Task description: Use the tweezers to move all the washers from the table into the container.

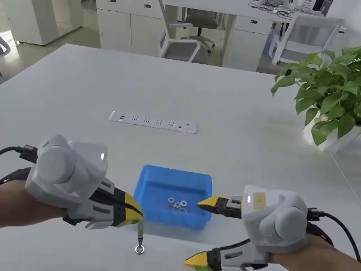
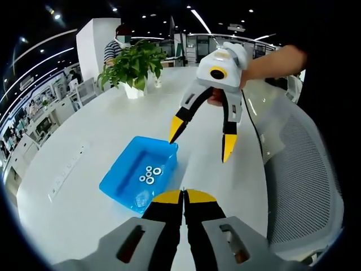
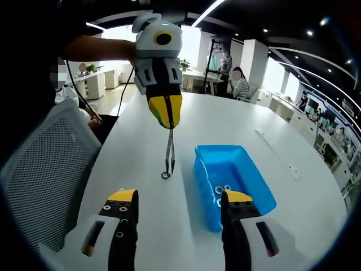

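Washer [image 1: 139,249] is sitting pinched at the tips of the tweezers [image 1: 139,228], just outside the blue container's [image 1: 169,217] near wall. Left gripper [image 1: 121,209] is clamping the tweezers, pointing them straight down. Right gripper [image 1: 202,231] is hovering beside, 2 jaws spread wide.

The table [image 1: 237,147] looks smooth, matt and pale grey. The container [image 1: 175,219] is glossy blue plastic, and the washers [image 1: 177,204] in it are bright metal. At its seven o'clock, the tweezers [image 1: 140,234] are thin dark metal. The left gripper [image 1: 135,210] and right gripper [image 1: 194,231] have smooth white plastic shells. The chair [image 3: 39,186] back is mesh.
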`<state>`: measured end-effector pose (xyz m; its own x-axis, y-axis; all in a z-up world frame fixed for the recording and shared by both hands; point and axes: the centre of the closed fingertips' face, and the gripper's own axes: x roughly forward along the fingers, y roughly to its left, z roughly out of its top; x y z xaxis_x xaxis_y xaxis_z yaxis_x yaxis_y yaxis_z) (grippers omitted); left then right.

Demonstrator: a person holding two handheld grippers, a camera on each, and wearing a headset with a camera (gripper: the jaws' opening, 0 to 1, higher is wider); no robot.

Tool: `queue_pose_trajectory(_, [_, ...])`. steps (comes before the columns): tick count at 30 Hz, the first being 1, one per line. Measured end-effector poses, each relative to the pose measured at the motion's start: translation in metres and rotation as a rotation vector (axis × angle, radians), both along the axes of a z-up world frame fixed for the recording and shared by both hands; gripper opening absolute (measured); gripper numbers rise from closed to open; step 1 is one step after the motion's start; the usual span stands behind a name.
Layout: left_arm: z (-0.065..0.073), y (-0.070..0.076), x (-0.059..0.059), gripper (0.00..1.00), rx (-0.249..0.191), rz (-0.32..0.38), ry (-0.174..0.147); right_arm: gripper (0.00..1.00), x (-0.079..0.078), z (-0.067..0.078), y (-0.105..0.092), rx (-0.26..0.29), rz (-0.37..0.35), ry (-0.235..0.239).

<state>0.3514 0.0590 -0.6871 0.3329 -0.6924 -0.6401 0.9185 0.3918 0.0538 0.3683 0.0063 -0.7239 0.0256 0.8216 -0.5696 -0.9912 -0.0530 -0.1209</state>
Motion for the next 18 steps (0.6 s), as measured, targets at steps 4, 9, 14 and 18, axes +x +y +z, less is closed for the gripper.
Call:
queue_pose_trajectory(4, [0.000, -0.003, 0.000, 0.04, 0.002, -0.019, 0.004, 0.48, -0.004, -0.003, 0.018, -0.007, 0.069, -0.010])
queue_pose_trajectory(9, [0.000, -0.005, 0.001, 0.04, 0.007, -0.035, 0.004, 0.38, -0.007, -0.009, 0.036, -0.019, 0.130, -0.001])
queue_pose_trajectory(14, [-0.001, -0.005, 0.001, 0.04, 0.009, -0.039, 0.013, 0.31, -0.011, -0.018, 0.048, -0.041, 0.179, -0.001])
queue_pose_trajectory(18, [-0.001, -0.003, 0.001, 0.04, 0.007, -0.039, 0.017, 0.27, -0.011, -0.022, 0.057, -0.049, 0.200, -0.006])
